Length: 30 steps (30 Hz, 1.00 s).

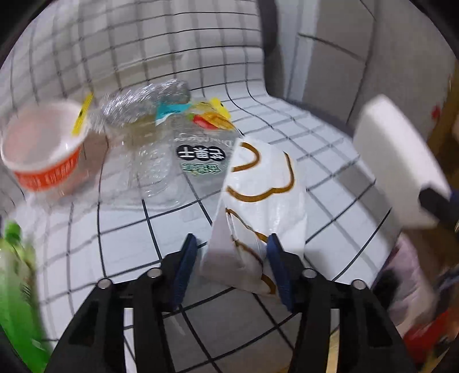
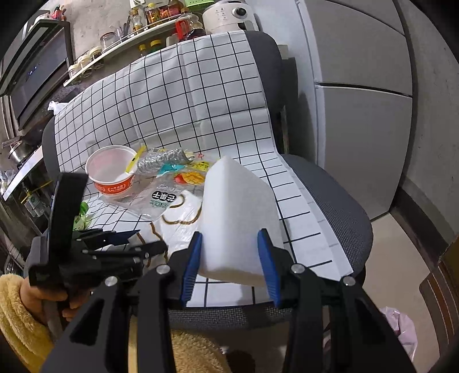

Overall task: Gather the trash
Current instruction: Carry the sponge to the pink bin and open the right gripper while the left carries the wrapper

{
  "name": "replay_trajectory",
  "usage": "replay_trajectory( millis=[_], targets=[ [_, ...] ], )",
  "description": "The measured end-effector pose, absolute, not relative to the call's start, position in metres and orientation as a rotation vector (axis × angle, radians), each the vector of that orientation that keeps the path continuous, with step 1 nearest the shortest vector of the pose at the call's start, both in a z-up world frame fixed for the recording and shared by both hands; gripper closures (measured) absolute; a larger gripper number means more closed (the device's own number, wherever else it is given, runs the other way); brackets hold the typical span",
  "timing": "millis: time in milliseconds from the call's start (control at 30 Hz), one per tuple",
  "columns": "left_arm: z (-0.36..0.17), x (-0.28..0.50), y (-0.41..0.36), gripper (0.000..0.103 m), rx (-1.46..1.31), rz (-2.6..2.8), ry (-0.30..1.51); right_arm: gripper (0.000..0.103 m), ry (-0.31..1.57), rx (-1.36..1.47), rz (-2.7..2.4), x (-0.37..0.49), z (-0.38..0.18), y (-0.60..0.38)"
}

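Grey mesh office chair (image 2: 338,200), draped from backrest to seat with a white cloth (image 2: 183,94) ruled in black squares. On the seat, a cluster of trash: empty noodle cup (image 2: 110,173) with an orange band standing upright at the left, crumpled foil wrapper (image 2: 162,161) just behind it, clear plastic packet (image 2: 162,200) with black lettering lying flat beside the cup, and a white plastic bag (image 1: 258,195) with brown outline print in front of that. Green bottle (image 1: 13,272) blurred at the left edge of the left wrist view. Left tongs (image 1: 232,266) parted, with the near end of the white bag between the blue pads; not clear whether the pads press on it. Right tongs (image 2: 229,258) clenched on a white foam block (image 2: 238,206), held up over the seat. Behind the chair, a kitchen shelf (image 2: 120,46) crowded with jars and bottles, a white appliance (image 2: 226,14) at its end, a dark oven (image 2: 37,66) to the left. Tall grey refrigerator (image 2: 361,94) at the right, pale floor (image 2: 398,258) below it, a pink bag (image 2: 401,324) lying there. Yellow fleece sleeve (image 2: 14,310) at lower left, hand (image 2: 43,301) around the left handle.
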<state>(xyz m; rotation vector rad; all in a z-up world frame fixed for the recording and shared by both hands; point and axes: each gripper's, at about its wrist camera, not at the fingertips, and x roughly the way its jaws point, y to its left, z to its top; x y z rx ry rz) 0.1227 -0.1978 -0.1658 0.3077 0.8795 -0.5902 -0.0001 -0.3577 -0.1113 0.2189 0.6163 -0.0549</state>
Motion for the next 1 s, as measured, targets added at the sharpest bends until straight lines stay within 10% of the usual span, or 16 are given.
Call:
replay_trajectory(
  millis=[233, 1000],
  targets=[
    [-0.156, 0.114, -0.195, 0.097, 0.271, -0.637, 0.804, 0.064, 0.608, 0.212, -0.066, -0.003, -0.107, -0.359],
    [-0.092, -0.039, -0.259, 0.099, 0.014, -1.153, 0.621, 0.061, 0.546, 0.294, -0.502, -0.184, -0.110, -0.435]
  ],
)
